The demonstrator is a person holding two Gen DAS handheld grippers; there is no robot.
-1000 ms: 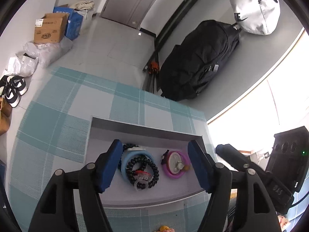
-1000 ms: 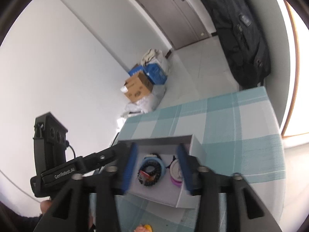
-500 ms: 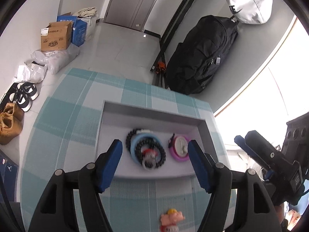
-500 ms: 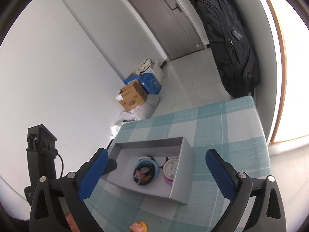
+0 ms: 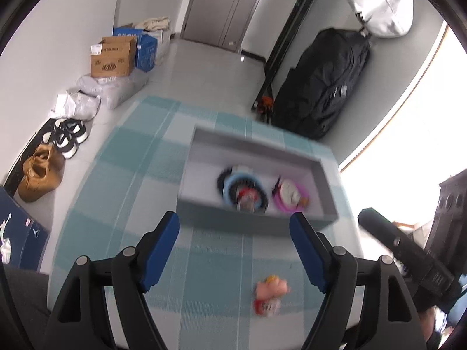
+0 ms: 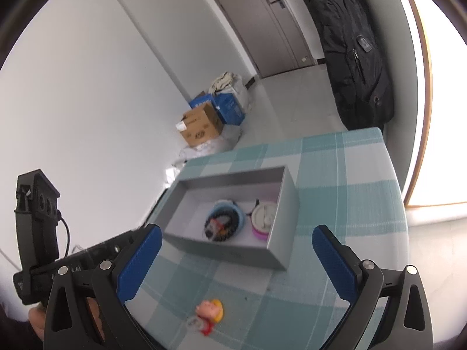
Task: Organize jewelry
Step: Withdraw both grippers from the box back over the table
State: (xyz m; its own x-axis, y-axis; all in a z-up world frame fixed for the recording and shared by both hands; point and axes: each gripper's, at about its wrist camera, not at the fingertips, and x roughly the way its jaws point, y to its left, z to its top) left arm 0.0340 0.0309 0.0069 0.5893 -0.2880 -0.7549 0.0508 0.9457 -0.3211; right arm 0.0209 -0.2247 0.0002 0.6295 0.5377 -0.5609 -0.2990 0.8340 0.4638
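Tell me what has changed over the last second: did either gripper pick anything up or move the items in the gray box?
Both grippers pulled back from the gray box. The right gripper, narrowed over the box a second ago, opened wide. The left gripper stayed open and holds nothing. The doll charm now shows on the checked cloth in front of the box. The bead bracelet and pink piece lie unmoved inside.

Grey tray (image 6: 280,213) open from above, walls ringing it, bare table (image 6: 344,175) right of tray, small figurine (image 6: 211,315) lying before tray.
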